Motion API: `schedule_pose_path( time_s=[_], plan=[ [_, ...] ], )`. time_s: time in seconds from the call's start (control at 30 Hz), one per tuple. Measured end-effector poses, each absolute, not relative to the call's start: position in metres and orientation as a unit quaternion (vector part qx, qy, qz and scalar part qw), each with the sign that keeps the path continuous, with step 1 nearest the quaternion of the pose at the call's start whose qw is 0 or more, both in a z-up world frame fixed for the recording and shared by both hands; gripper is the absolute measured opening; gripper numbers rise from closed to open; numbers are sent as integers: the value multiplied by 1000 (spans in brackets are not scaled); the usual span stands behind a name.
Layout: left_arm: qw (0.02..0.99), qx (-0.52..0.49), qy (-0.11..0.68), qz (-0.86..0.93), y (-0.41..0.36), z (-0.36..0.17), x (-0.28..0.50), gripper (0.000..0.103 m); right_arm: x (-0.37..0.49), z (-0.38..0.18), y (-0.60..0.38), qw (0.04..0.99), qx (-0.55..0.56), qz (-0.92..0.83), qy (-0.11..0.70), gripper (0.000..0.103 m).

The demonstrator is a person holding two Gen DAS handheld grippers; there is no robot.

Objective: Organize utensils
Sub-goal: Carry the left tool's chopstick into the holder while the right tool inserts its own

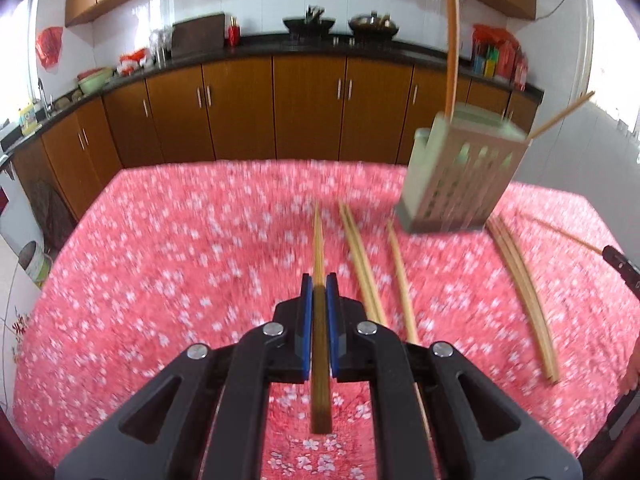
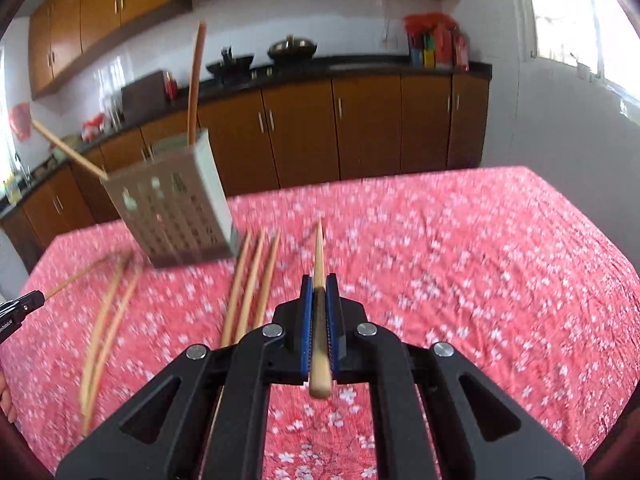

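Our left tool [image 1: 319, 284] is clenched on one chopstick [image 1: 318, 240] — a pale bamboo stick running straight out between the blue pads [image 1: 306, 320], its tip above the pink flowered cloth [image 1: 160, 260] on the counter. Our right tool [image 2: 319, 286] is clenched on a second stick [image 2: 319, 248], tapered to a point, its blunt end poking out behind the pads. More chopsticks [image 1: 362, 260] lie loose on the cloth in front of the holder [image 1: 460, 176] — a grey slotted box standing on the counter, two sticks [image 1: 452, 48] already leaning out of its top.
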State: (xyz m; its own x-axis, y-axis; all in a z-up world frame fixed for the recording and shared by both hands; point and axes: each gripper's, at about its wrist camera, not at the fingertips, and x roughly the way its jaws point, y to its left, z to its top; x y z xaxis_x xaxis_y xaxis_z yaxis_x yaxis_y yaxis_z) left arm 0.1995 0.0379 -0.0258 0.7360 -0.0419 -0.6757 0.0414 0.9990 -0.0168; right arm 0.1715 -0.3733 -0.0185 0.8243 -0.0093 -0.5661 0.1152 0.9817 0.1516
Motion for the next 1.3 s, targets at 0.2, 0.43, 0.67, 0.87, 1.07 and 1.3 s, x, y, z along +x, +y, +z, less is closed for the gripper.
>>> schedule_pose_path(
  time_s=[0.2, 0.43, 0.67, 0.87, 1.07, 1.3],
  plan=[
    [949, -18, 315, -25, 38, 10, 189, 8, 166, -1, -382, 960, 96, -34, 261, 7],
    [961, -29, 274, -27, 38, 39, 181, 8, 165, 14, -387, 966, 101, -33, 235, 7],
    [967, -22, 251, -33, 35, 62, 183, 8, 164, 50, -381, 976, 89, -6, 196, 7],
    [972, -29, 220, -82, 25, 101, 176, 8, 155, 106, -379, 979, 119, 57, 155, 7],
    [969, -51, 201, -132, 10, 129, 174, 8, 154, 142, -374, 977, 147, 101, 113, 7],
    [979, -83, 136, -126, -5, 163, 191, 8, 180, 151, -356, 985, 121, 88, 81, 7]
  ],
)
